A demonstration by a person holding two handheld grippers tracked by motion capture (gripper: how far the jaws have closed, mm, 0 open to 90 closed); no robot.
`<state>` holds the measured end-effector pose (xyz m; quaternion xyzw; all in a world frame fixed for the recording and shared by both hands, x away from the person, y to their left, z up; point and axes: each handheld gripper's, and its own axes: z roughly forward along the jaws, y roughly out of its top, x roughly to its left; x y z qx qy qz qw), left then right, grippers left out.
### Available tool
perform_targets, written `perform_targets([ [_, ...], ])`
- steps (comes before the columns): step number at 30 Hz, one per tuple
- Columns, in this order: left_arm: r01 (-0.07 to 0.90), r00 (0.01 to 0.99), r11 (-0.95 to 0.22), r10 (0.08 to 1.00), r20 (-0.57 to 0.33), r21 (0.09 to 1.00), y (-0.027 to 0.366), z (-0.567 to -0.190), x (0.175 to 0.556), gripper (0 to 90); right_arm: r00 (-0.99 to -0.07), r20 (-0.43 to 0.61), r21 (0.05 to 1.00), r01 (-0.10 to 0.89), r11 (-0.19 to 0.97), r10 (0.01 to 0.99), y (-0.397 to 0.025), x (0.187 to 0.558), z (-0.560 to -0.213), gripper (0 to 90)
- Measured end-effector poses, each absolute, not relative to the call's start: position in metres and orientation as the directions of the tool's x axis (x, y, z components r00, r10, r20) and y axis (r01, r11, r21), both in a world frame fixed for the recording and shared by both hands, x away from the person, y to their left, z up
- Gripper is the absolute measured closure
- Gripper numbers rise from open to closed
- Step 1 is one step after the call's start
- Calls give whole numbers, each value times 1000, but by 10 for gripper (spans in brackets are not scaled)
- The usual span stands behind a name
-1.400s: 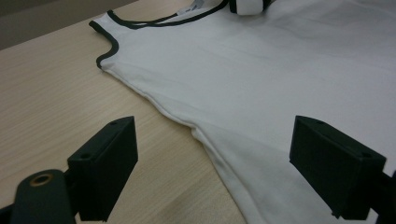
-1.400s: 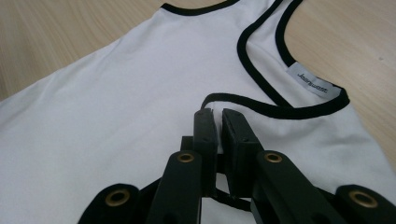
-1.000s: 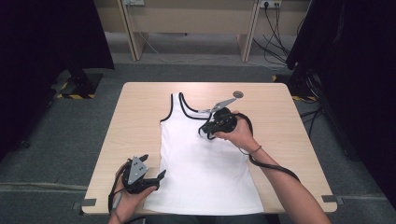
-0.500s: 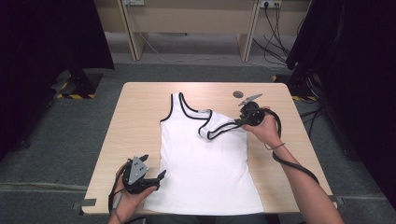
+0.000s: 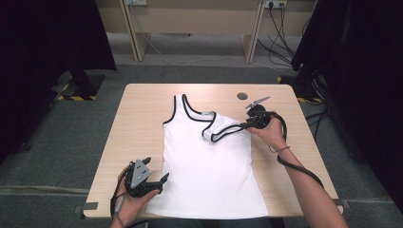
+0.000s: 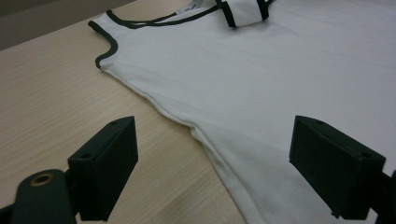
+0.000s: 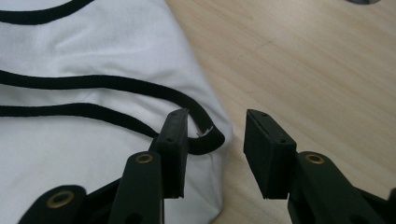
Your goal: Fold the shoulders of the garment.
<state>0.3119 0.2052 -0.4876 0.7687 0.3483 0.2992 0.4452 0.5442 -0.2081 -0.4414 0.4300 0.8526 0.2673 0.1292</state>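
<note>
A white tank top (image 5: 209,171) with black trim lies spread on the light wooden table (image 5: 142,128), its hem toward the near edge and its neckline toward the far side. The left shoulder strap (image 5: 179,107) lies flat and points to the far side, while the right strap (image 5: 223,130) is folded over and drawn out to the right, ending at the right tongs (image 5: 247,124). In the right gripper view those tongs (image 7: 215,133) are released, with a clear gap between the two black jaws; the black-edged end of the strap (image 7: 205,137) lies just at the inner face of the left-hand jaw, and whether it touches that jaw cannot be told. Bare table wood shows beyond the other jaw. The person's right hand (image 5: 268,133) holds this gripper over the right part of the table, with its cable looping along the forearm. The left tongs (image 5: 161,179) sit at the near left of the table, just beside the lower left side seam of the tank top. In the left gripper view they (image 6: 212,154) stand wide apart and released, holding nothing, with the side seam (image 6: 187,123) of the garment running between the two jaws below them. A small round grey disc (image 5: 242,96) sits in the table near its far right edge, well apart from the tank top.
</note>
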Motion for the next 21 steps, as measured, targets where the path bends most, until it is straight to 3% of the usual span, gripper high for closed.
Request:
perform_targets([
  [2,269,578,-361,802,150,893,205,-488,312,146,-594,28,571,670,475,804,-211,543,-439,757],
  [3,268,580,-369,800,157,890,205,-488,312,146,-594,28,571,670,475,804,-211,543,-439,831],
  [5,268,580,-369,800,157,890,205,-488,312,146,-588,33,581,670,463,808,-213,544,-437,878],
  [10,268,580,-369,800,157,890,205,-488,312,146,-576,49,592,675,441,816,-217,545,-437,891],
  [13,268,580,-369,799,156,890,205,-488,312,146,-580,56,599,671,437,813,-216,546,-436,758],
  [15,268,580,-369,799,156,890,205,-488,312,146,-575,62,596,677,432,816,-213,548,-437,758],
  [18,267,581,-368,799,156,891,205,-488,312,146,-573,64,587,684,434,817,-211,549,-440,686],
  [21,267,581,-369,799,157,890,205,-488,312,146,-571,63,577,690,437,818,-209,550,-443,703],
])
